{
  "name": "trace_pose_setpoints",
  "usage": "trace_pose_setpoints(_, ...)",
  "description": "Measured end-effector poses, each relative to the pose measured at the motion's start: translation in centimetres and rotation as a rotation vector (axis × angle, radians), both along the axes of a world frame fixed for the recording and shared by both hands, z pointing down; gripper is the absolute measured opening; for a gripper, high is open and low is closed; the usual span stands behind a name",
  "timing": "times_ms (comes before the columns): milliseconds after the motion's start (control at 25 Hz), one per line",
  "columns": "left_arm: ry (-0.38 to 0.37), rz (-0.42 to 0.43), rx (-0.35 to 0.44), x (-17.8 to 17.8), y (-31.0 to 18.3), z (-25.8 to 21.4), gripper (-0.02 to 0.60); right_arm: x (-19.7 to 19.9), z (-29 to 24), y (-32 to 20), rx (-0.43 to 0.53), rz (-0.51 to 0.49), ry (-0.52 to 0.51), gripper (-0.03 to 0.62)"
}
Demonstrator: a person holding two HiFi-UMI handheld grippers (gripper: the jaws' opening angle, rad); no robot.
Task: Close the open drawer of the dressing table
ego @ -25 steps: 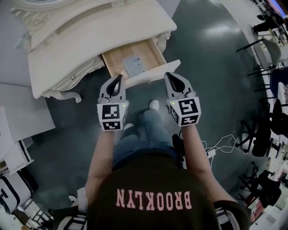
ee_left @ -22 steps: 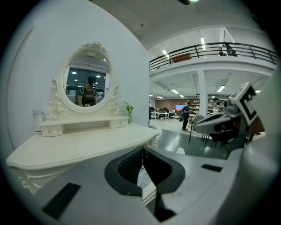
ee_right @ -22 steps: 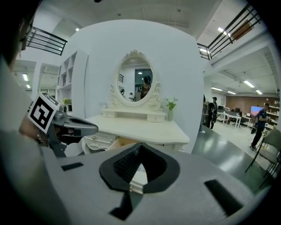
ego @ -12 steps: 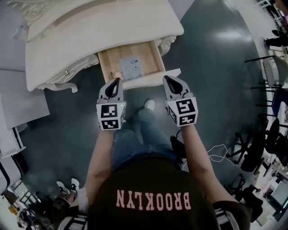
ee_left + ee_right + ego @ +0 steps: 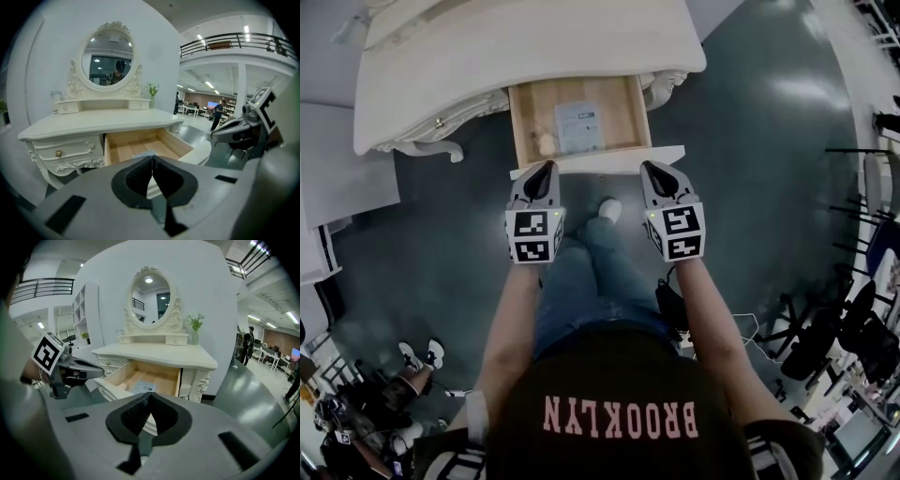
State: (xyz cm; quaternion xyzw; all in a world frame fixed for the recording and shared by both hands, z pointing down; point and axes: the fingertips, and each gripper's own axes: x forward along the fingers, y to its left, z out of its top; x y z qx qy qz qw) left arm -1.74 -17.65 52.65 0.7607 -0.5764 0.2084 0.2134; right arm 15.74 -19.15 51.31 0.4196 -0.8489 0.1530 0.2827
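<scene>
— Where's the open pale-wood drawer [image 5: 621, 117] with the cream front?
— Dead ahead of us, front running crosswise just beyond our grey left gripper [image 5: 546, 170] and right gripper [image 5: 650, 169]. Both jaws pressed together, empty, equally near.

- The drawer [image 5: 598, 160] front now runs square across the head view, no longer slanted.
- The left gripper [image 5: 547, 167] and right gripper [image 5: 650, 167] have drawn level, tips just at that front.
</scene>
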Motion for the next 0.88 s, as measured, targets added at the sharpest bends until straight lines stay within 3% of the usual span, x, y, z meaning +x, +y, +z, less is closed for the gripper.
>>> trace_pose_setpoints(600, -0.024, 0.021, -0.103, -0.5, 4.0, 6.0, 0.005, -0.3, 4.9, 3.8, -0.097, 0.09, 0.008, -0.003)
trace_pose_setpoints(880, -0.003, -0.012, -0.13, -0.9, 4.0, 7.4, 0.005, 0.0, 7.3, 4.2, -0.125, 0.201, 0.01, -0.004)
